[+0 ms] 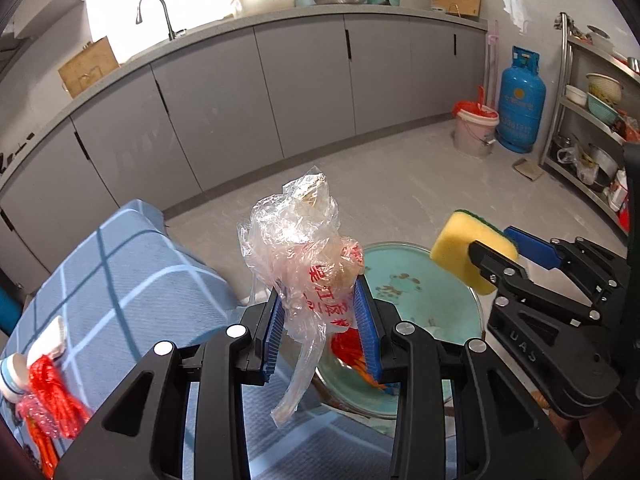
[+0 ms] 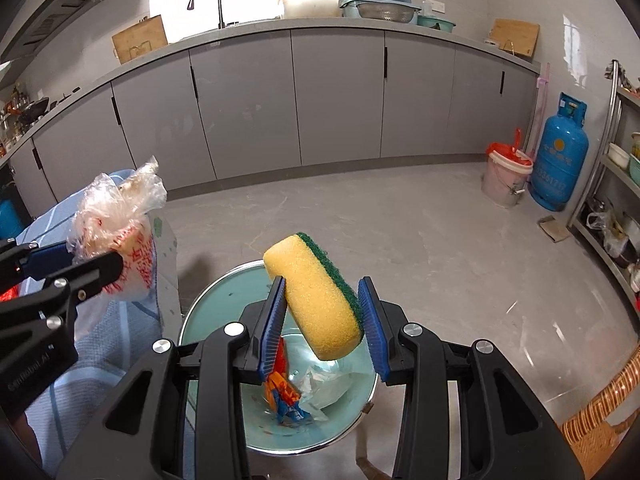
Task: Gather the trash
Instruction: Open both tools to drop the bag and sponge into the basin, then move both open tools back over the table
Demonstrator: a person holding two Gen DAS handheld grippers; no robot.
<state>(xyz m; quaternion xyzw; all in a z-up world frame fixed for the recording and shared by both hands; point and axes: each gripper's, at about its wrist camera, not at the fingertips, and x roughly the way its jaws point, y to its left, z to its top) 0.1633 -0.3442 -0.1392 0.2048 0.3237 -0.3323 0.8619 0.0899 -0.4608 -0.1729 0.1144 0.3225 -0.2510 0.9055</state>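
Left wrist view, from the left edge: a red mesh bundle [image 1: 50, 396] and a small white bottle [image 1: 10, 376] lie on the blue checked cloth [image 1: 120, 276] that covers a table. In the middle, the left gripper [image 1: 320, 320] is clamped on a crumpled clear plastic bag [image 1: 298, 248] with red print; the bag bulges up above the blue pads and a loose strip hangs down between the fingers. Below and just right of it sits a teal basin [image 1: 424, 284] with scraps in it. Farther right, the right gripper [image 1: 494, 250] pinches a yellow sponge [image 1: 466, 254] above the basin's rim.

Right wrist view, left to right: the bag [image 2: 120, 216] is held by the left gripper [image 2: 76, 258] over the cloth's edge [image 2: 120, 320]. At centre, the right gripper [image 2: 322, 320] grips the sponge [image 2: 316, 296], which is tilted, its green scouring side against the right pad, directly above the basin [image 2: 224, 292], where an orange-and-blue wrapper [image 2: 286, 396] and clear film lie.
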